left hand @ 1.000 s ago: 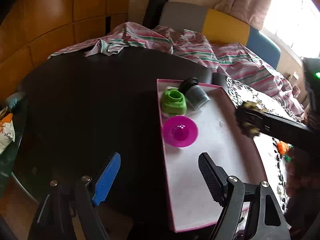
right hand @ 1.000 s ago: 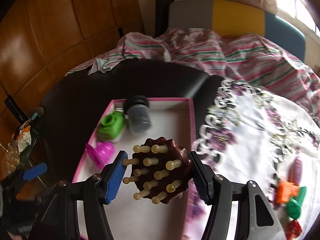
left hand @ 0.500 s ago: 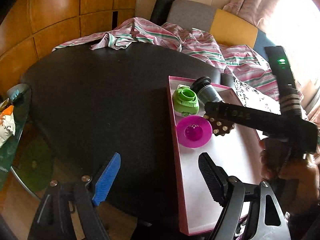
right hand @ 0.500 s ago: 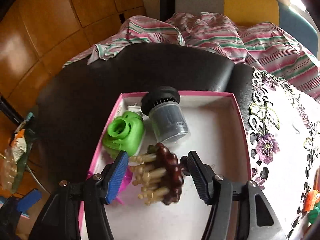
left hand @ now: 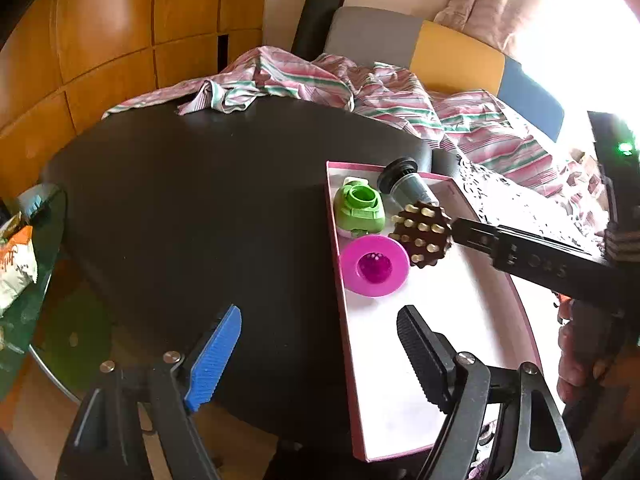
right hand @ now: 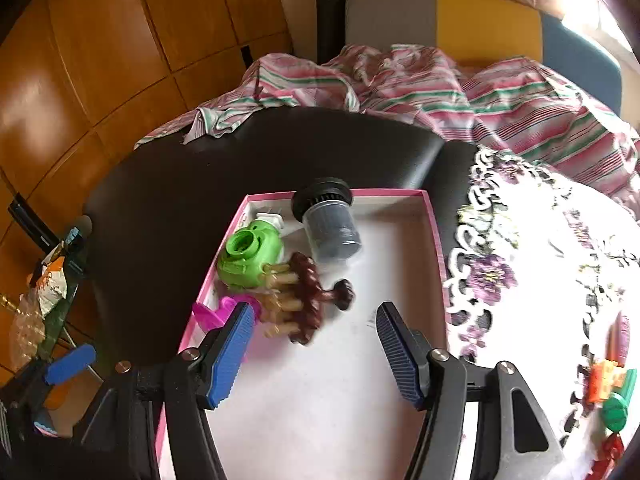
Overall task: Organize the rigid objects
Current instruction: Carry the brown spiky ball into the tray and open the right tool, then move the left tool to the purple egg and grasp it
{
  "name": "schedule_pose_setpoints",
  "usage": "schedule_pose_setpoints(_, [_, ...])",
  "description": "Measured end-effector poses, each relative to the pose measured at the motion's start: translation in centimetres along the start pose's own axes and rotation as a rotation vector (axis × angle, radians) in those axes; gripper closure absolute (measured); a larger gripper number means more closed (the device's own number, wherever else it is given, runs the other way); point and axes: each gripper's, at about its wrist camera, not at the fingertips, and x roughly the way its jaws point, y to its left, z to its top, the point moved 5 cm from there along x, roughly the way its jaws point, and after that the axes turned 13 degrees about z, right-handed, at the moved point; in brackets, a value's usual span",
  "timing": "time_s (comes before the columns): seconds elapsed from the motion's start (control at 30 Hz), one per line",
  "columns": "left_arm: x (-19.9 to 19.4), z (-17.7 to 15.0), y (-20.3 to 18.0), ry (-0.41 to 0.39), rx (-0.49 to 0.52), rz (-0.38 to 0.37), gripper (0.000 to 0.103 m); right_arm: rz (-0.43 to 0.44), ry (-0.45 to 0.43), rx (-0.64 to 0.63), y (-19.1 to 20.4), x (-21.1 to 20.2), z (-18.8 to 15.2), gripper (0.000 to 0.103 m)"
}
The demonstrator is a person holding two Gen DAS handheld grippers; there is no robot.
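Note:
A pink-rimmed white tray [right hand: 434, 236] [left hand: 335, 264] sits on the black table. In it lie a green toy [right hand: 250, 254] [left hand: 360, 210], a grey jar with a black lid [right hand: 330, 224] [left hand: 408, 182], a magenta funnel [left hand: 374, 266] [right hand: 220, 312] and a brown studded massager [right hand: 304, 298] [left hand: 422, 234]. My right gripper [right hand: 314, 344] is open just behind the massager, which lies free on the tray. My left gripper [left hand: 320, 354] is open and empty over the table at the tray's left edge.
A striped cloth [right hand: 400, 84] lies at the table's far side. A floral lace cloth [right hand: 540, 260] covers the right, with small orange, green and red toys [right hand: 608, 392] on it. A snack bag [left hand: 16, 264] sits at the left.
My right gripper carried the massager down into the tray, then opened and let it go beside the green toy. My left gripper stayed open and shifted slightly.

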Motion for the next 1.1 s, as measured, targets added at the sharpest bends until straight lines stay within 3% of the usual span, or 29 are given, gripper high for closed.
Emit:
schedule_pose_setpoints(0.7, [-1.9,-0.6,-2.8,-0.03,0.087,-0.027,0.022,-0.083,-0.091,0.054,-4.5,-7.0,-2.2,0.038])
schedule_pose_setpoints(1.1, [-1.9,-1.1,-4.0,-0.022,0.12,-0.034,0.022,-0.196,-0.116,0.164,-11.7,-11.6,-4.3,0.038])
